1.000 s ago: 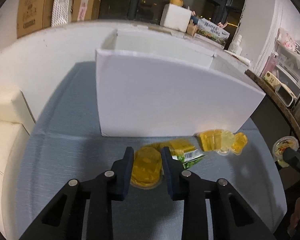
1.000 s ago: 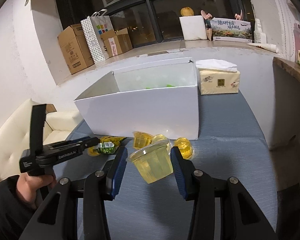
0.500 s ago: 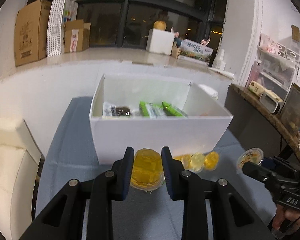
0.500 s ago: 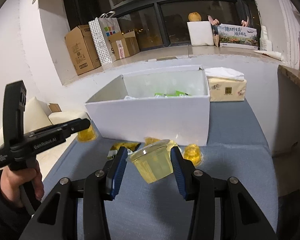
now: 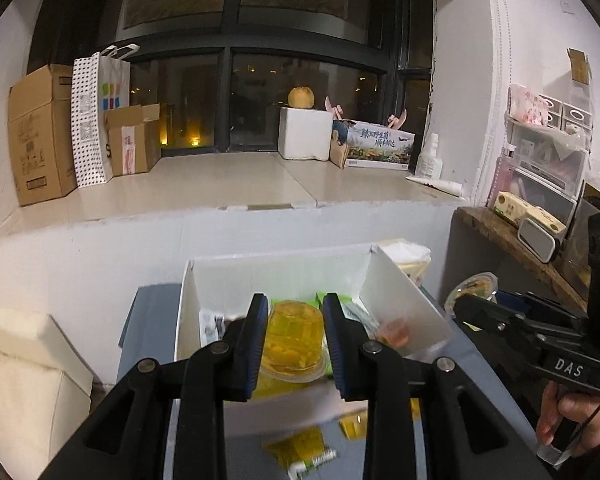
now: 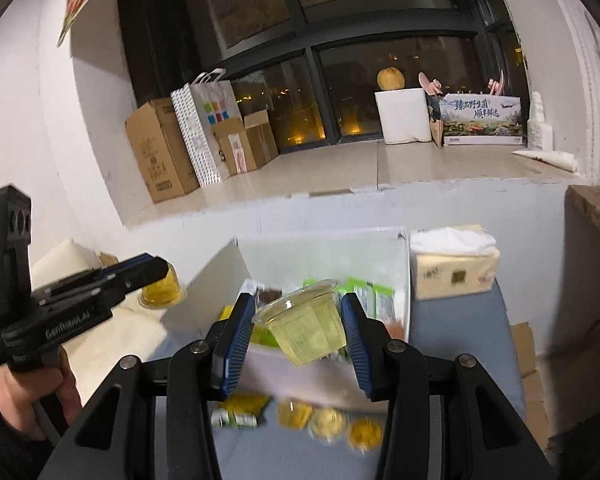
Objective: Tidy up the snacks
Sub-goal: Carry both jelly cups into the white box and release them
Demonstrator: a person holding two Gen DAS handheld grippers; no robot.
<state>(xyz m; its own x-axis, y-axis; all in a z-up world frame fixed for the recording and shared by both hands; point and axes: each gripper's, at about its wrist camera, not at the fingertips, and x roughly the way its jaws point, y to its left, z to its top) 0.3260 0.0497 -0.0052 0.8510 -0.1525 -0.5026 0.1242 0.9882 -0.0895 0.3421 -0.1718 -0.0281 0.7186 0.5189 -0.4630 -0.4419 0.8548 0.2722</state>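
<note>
My left gripper (image 5: 294, 344) is shut on an orange-yellow jelly cup (image 5: 294, 340), held above the near wall of the white box (image 5: 404, 300). My right gripper (image 6: 300, 328) is shut on a pale yellow-green jelly cup (image 6: 306, 330), tilted, also over the white box (image 6: 402, 280). Green snack packets (image 6: 374, 294) and a dark packet (image 6: 269, 295) lie inside the box. On the grey table in front of the box lie several small jelly cups (image 6: 328, 424) and a yellow-green packet (image 6: 240, 410). Each gripper shows in the other's view: the left gripper (image 6: 156, 270), the right gripper (image 5: 466, 306).
A tissue pack (image 6: 454, 270) stands right of the box. A cream sofa (image 5: 24, 368) is at the left. The window sill behind carries cardboard boxes (image 5: 40, 132), a paper bag (image 5: 96, 116) and a white foam box (image 5: 304, 132). A wooden shelf (image 5: 512, 240) juts in at the right.
Both grippers have risen with their jelly cups, from table level in front of the box to above its rim. The box's inside has come into view.
</note>
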